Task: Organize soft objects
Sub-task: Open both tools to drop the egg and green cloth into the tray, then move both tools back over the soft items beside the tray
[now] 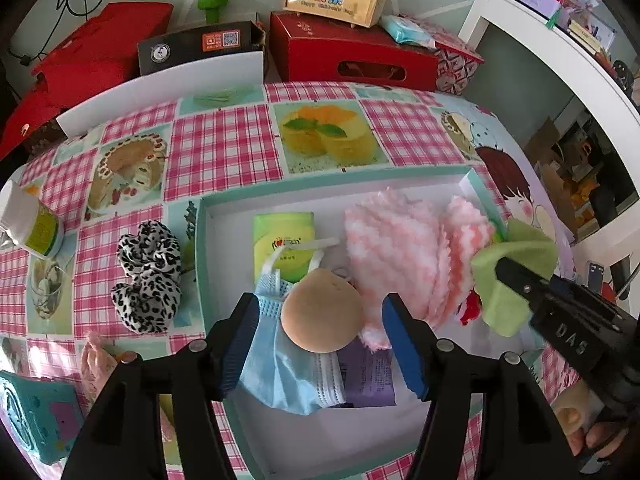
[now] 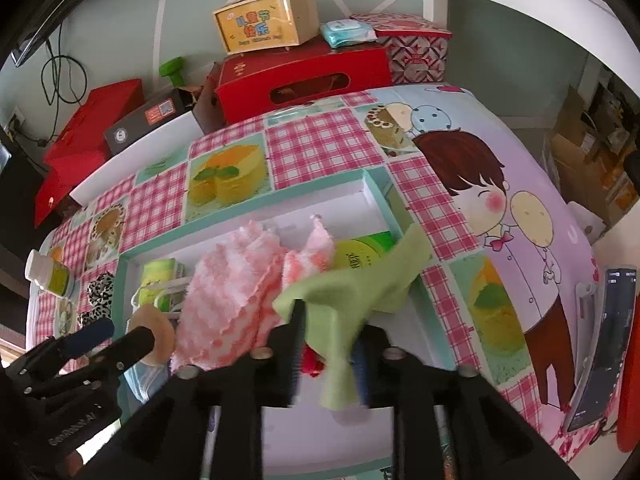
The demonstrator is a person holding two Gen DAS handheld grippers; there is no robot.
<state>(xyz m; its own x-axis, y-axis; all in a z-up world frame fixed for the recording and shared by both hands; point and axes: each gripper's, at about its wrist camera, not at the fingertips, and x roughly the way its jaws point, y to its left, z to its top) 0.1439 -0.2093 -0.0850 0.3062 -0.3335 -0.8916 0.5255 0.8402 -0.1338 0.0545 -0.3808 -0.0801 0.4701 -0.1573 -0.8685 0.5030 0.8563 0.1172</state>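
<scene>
A shallow white box with a teal rim (image 1: 320,174) lies on the patterned tablecloth. In it are pink fluffy cloths (image 1: 396,248), a green tissue pack (image 1: 284,240), a blue face mask (image 1: 276,368) and a purple packet (image 1: 368,376). A round tan puff (image 1: 322,312) rests on the mask. My left gripper (image 1: 322,344) is open around the puff, with a gap on each side. My right gripper (image 2: 328,344) hovers over the box's right end with its fingers apart. A light green cloth (image 2: 352,292) is draped over one fingertip and hangs between them.
A leopard-print scrunchie (image 1: 148,276) lies left of the box, beyond it a small bottle (image 1: 32,224). A teal box (image 1: 32,412) and a pink item (image 1: 94,364) sit at the near left. Red boxes (image 1: 352,52) line the back. A phone (image 2: 600,344) stands at the right.
</scene>
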